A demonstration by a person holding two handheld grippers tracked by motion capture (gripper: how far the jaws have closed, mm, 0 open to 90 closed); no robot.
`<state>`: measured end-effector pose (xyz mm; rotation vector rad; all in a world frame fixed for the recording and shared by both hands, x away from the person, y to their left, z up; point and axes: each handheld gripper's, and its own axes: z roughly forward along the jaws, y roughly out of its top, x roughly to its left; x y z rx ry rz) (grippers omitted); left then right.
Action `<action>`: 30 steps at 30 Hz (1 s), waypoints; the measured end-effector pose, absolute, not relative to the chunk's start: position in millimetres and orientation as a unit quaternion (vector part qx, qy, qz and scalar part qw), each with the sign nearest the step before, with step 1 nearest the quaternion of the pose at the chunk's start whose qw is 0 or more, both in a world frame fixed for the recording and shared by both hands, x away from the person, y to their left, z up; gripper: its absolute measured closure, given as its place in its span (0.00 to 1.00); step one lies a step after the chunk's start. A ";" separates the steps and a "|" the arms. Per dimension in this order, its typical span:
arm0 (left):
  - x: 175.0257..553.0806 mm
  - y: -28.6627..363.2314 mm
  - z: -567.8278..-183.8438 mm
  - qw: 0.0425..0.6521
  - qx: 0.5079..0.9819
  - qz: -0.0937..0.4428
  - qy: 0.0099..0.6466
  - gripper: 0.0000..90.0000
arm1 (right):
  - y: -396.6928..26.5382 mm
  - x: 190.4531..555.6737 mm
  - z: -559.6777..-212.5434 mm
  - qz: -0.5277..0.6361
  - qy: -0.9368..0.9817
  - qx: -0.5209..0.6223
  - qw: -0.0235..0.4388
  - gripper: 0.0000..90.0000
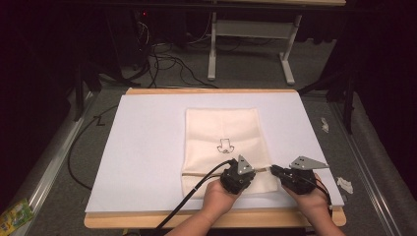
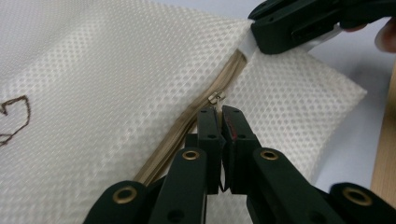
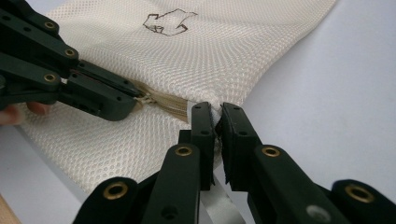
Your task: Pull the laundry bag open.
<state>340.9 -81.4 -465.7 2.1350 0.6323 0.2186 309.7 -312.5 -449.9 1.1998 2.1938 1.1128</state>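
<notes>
At the near edge of the surface (image 1: 147, 147), we hold a cream mesh zipper bag (image 1: 223, 130) flat with two tools working against each other. Our right tool (image 3: 217, 112) is clamped on the bag's edge at the end of the zipper (image 2: 187, 123), where a white tab (image 2: 247, 46) is sewn in; we judge this grip is there to anchor the bag so it cannot slide or bunch. Our left tool (image 2: 219, 112) is closed on the small metal zipper pull (image 2: 217, 99), a little way along the tan zipper tape from that anchored end, placed so the slider can be drawn along the track while the cloth stays taut between the two grips. Beyond the tools, the rest of the bag lies spread across the white sheet, its small outline drawing (image 1: 226, 146) facing up. Farther off, cables (image 1: 167, 61) trail over the grey floor beneath a table frame (image 1: 251, 44).
</notes>
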 end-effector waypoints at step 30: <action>341.8 43.1 -460.5 0.393 0.853 0.117 0.323 0.97 | -319.9 311.4 -446.8 0.402 0.772 0.450 0.201 0.95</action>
